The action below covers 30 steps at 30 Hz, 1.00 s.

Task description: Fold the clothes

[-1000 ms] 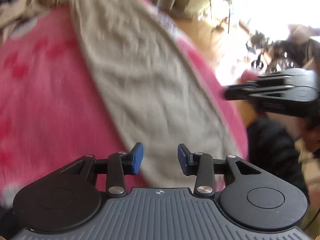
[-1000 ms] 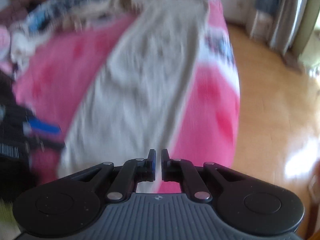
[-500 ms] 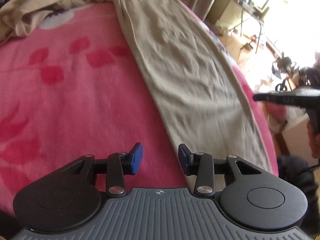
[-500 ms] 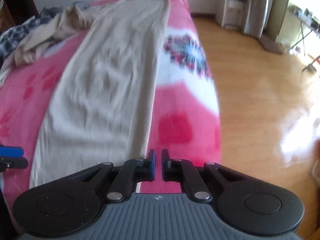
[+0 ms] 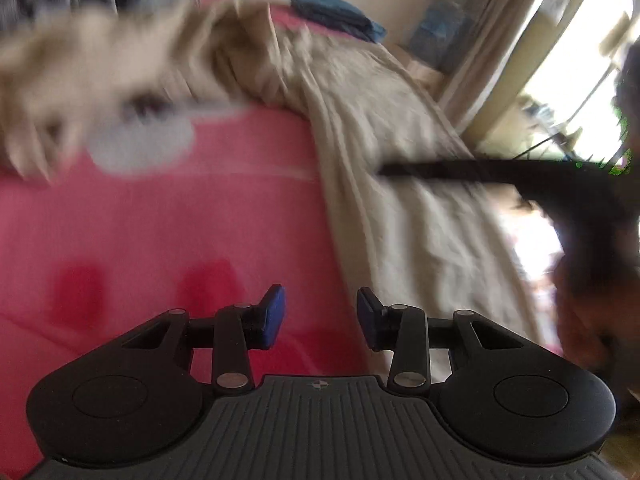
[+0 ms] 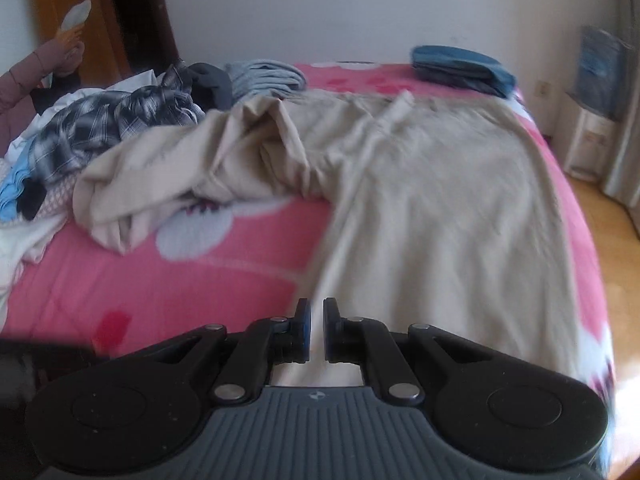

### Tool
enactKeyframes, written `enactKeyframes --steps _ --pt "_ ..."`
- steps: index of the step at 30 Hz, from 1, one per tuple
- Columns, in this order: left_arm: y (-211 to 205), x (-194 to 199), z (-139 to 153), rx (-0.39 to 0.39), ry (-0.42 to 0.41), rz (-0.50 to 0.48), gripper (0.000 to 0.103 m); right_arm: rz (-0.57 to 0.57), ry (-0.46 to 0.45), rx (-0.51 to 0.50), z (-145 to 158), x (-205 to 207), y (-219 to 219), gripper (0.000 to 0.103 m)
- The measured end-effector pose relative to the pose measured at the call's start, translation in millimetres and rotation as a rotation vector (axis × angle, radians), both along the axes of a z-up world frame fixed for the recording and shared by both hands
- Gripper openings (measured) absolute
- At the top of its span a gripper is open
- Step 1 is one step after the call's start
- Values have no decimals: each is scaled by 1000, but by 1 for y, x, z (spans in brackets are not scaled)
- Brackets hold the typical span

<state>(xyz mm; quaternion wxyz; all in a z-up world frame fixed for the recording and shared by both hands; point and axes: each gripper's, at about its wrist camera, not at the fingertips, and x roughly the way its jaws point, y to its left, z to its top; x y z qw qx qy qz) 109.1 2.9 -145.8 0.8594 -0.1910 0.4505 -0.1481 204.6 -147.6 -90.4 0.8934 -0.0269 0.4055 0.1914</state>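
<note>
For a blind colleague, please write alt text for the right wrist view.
Beige trousers lie spread on a pink bedcover, one leg crumpled toward a heap of clothes. The right gripper, nearly closed and empty, hovers over the near leg.

Daylight, strong, entering from a window (image 5: 576, 92) at the upper right of the left wrist view; panes blown out to white. Left wrist view: heavy motion smear across the far edge of the bed (image 5: 160, 220), crumpled beige garment (image 5: 400, 160) streaked. Right wrist view: mild softness, sunlit glare patch on the wooden floor (image 6: 620, 240). Both: fisheye bowing, dark corner vignette. Shadows soft, faint in the cloth folds.
</note>
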Motion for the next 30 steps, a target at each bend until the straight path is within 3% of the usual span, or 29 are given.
enactKeyframes --steps 1,3,5,9,13,17,19,25,30 --pt "0 -1 -8 -46 34 -13 39 10 3 -14 -2 11 9 14" --pt "-1 -2 -11 -54 43 -30 39 17 9 -58 -8 35 27 36" --pt "-2 -2 -12 -56 39 -39 39 16 12 -106 -15 52 39 36" --pt "6 3 -18 -132 80 -17 39 11 -3 -219 -25 69 55 36" --pt "13 5 -22 -183 100 -2 39 70 -103 -331 -19 57 76 36" --pt "14 6 -21 -181 88 6 38 160 -104 -464 -36 51 97 33" --pt "14 6 -20 -165 77 2 38 146 -75 -508 -46 56 99 32" --pt "4 5 -18 -116 59 -30 38 86 -36 -484 -50 64 92 28" --pt "-1 5 -17 -97 50 -46 38 54 -32 -468 -50 67 88 5"
